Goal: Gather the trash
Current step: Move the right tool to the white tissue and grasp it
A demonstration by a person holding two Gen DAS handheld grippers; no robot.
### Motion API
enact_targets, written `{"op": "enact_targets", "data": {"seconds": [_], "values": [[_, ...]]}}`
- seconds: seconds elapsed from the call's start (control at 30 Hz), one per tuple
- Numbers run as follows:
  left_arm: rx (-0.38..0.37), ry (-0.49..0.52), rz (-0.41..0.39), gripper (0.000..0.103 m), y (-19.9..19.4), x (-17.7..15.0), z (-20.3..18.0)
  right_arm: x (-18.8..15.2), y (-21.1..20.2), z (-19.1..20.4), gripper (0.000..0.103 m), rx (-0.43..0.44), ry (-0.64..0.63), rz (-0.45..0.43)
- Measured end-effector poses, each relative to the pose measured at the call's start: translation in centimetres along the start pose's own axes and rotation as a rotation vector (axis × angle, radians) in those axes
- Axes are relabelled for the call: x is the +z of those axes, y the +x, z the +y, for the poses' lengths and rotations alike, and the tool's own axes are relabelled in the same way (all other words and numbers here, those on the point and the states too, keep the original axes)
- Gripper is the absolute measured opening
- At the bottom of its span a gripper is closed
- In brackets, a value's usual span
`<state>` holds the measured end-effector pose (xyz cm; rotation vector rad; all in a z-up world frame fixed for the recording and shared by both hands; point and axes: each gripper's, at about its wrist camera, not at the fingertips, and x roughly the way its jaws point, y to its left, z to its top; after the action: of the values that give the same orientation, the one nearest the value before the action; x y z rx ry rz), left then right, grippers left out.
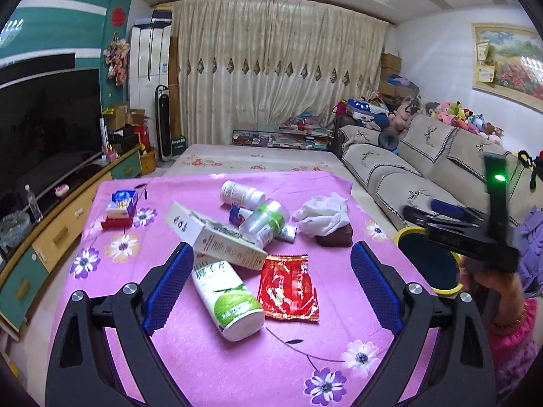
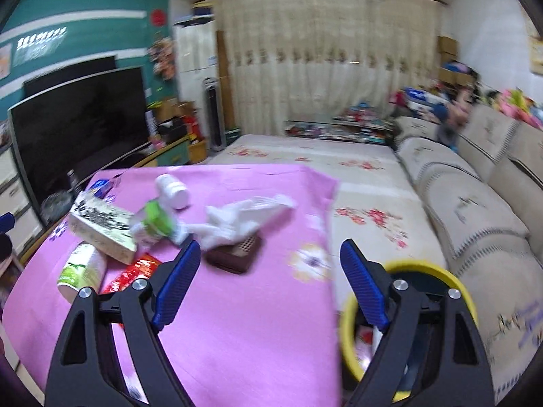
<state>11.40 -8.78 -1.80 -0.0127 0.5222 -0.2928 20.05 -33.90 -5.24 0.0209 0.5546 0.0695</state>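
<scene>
We take the pink cloth (image 1: 237, 356) as landmark. Left gripper (image 1: 271, 288): jaws wide, nothing gripped, hanging over the cloth's near part above a green-label bottle (image 1: 230, 302) and a red wrapper (image 1: 288, 288). Right gripper (image 2: 268, 281): jaws wide, empty, over the cloth's right edge. Farther in on the cloth we see a long box (image 1: 213, 234), a clear bottle (image 1: 264, 220), a white bottle (image 1: 241, 193), a white rag (image 1: 322, 212) on a brown block (image 1: 334, 239). The yellow bin (image 2: 348, 335) stands just off the cloth's right edge.
</scene>
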Motion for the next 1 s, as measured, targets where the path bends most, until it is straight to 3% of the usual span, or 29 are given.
{"op": "enact_targets", "data": {"seconds": [0.13, 0.4, 0.7, 0.83, 1.0], "values": [[-0.006, -0.024, 0.009, 0.092, 0.4, -0.5, 0.9, 1.0, 4.1, 2.7, 0.063, 0.025, -0.062, 0.060], [-0.020, -0.056, 0.047, 0.092, 2.0, -1.3, 2.1, 1.5, 10.3, 3.4, 0.053, 0.024, -0.044, 0.175], [-0.032, -0.068, 0.084, 0.092, 3.9, -2.0, 2.8, 1.5, 13.4, 3.9, 0.035, 0.018, -0.057, 0.231], [-0.030, -0.073, 0.089, 0.092, 4.3, -2.0, 3.1, 1.4, 14.1, 3.8, 0.011, 0.018, -0.048, 0.257], [-0.029, -0.076, 0.093, 0.092, 4.6, -2.2, 3.2, 2.1, 13.3, 3.7, 0.007, 0.038, -0.029, 0.226]]}}
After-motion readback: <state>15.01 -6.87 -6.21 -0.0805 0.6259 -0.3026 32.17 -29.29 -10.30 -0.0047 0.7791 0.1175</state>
